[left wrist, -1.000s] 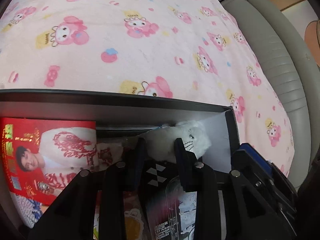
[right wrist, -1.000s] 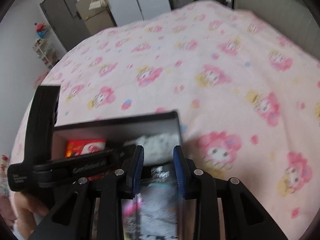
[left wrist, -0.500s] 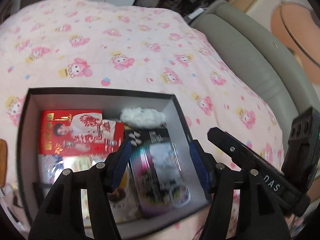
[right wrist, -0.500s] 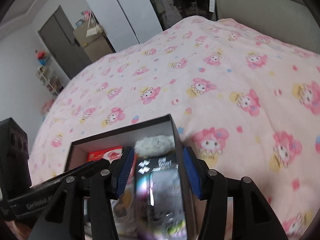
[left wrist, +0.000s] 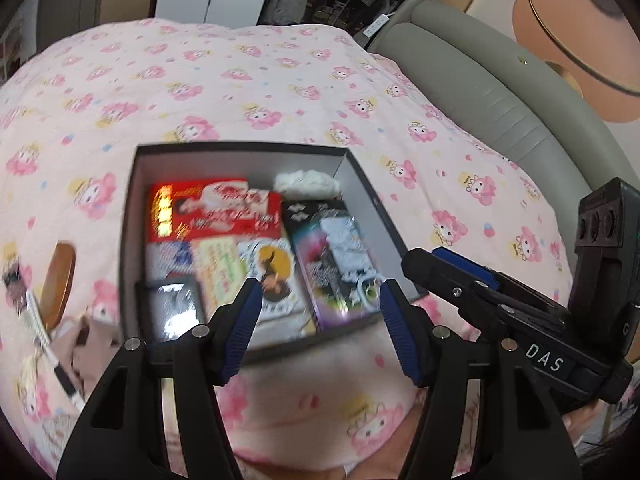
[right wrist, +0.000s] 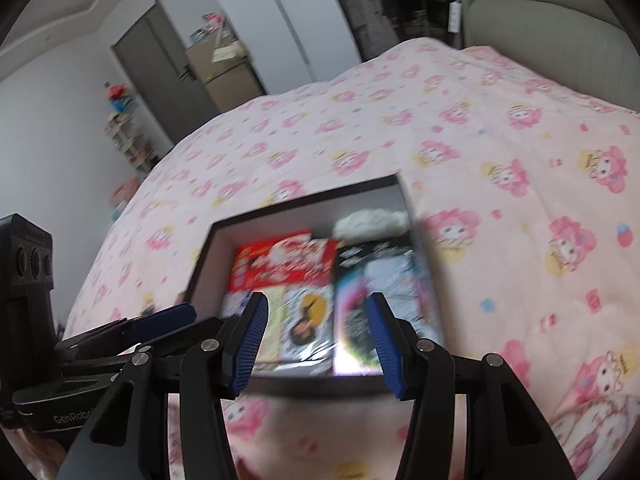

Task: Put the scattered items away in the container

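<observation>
Left gripper (left wrist: 318, 330) was seen with jaws spread wide, nothing between them; they had just been opening. Right gripper (right wrist: 316, 346) likewise stood wide and empty, jaws just opened. Both were held above the near edge of the black box (left wrist: 134, 216) on the pink blanket (left wrist: 280, 80). A shiny packet (left wrist: 332, 256) was lying in the box's right side, long axis running away from the grippers, beside a red booklet (left wrist: 212, 212) and a white fluffy item (left wrist: 308, 182) at the far wall. Loose items (left wrist: 58, 280) were left outside the box, to its left, judged nearer the left gripper. "DAS" was read on the right gripper's body, "GenRobo" on the left's; packet print was too blurred
</observation>
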`<state>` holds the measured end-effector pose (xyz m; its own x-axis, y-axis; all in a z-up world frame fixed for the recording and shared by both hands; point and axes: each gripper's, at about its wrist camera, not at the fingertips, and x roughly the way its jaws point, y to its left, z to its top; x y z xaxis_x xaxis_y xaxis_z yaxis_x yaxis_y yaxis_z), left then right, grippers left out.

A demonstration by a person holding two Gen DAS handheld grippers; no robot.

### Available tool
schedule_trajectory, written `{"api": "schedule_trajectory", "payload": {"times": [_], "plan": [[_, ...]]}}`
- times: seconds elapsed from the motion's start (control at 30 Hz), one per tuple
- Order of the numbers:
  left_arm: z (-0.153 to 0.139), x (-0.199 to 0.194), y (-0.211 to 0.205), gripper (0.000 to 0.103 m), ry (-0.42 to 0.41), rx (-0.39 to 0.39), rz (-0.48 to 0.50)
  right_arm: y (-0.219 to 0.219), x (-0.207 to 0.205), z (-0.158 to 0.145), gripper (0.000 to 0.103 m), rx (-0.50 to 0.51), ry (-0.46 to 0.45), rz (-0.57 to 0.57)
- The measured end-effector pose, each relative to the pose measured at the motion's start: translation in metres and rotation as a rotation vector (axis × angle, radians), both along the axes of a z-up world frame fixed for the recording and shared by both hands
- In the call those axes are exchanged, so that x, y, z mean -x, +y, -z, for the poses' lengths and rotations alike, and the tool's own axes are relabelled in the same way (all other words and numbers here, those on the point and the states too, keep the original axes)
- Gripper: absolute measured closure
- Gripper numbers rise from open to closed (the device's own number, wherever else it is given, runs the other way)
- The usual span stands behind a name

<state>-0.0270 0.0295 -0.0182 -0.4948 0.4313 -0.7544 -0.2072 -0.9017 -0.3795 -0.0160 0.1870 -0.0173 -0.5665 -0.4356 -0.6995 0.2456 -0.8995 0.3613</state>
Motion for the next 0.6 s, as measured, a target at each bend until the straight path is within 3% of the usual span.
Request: {"api": "schedule_trajectory", "payload": {"times": [0.27,0.6], "plan": [[-0.008,-0.033,-0.049,0.041,0.005,0.022,-0.062,-0.048,-0.024,-0.009,0.056,-0.028,0.015,-0.091],[0.003,-0.066,-0.127,0.041,-0.023,-0.020,-0.167,-0.125,-0.046,-0.008,0.056,-0.072,0.023,-0.218]]}}
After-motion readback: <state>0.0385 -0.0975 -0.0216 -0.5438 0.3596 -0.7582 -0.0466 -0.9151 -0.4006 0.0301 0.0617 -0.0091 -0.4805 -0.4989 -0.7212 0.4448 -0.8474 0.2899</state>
